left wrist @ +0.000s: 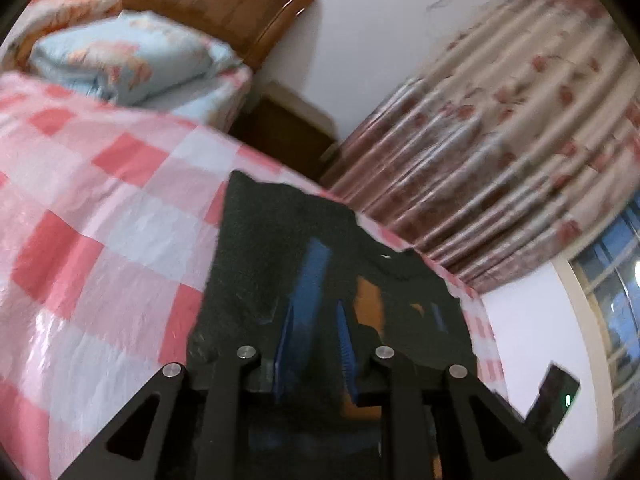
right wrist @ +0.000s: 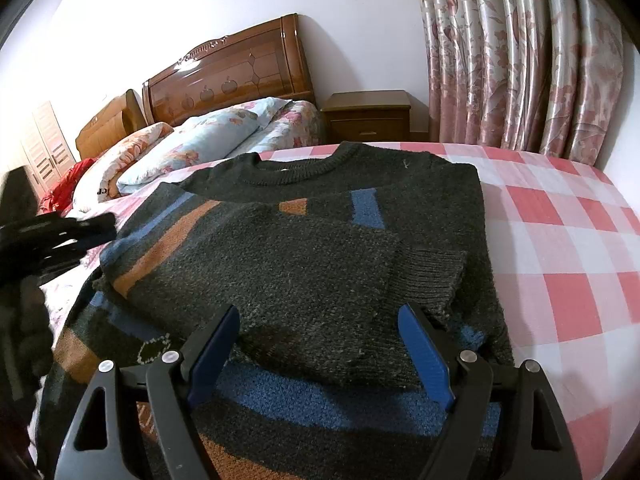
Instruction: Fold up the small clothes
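Judging by looks, dark grey knit sweater with blue and orange blocks (right wrist: 304, 264) is soft, floppy (grab ribbed cuff/hem); right gripper (right wrist: 320, 356) spread wide w/ nothing pinched, left gripper (left wrist: 316, 344) nearly clenched, grip unclear.

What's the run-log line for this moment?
stage: sleeves folded in | sweater: flat on checked bed cover | left gripper: narrow gap, over sweater, grip unclear | right gripper: open above hem, holding nothing

We note a dark grey sweater (right wrist: 320, 248) with blue and orange blocks, a pink-and-white checked bedspread (right wrist: 560, 248), blue gripper pads (right wrist: 424, 356), a floral pink curtain (right wrist: 520, 60), and a glossy brown headboard (right wrist: 232, 76).
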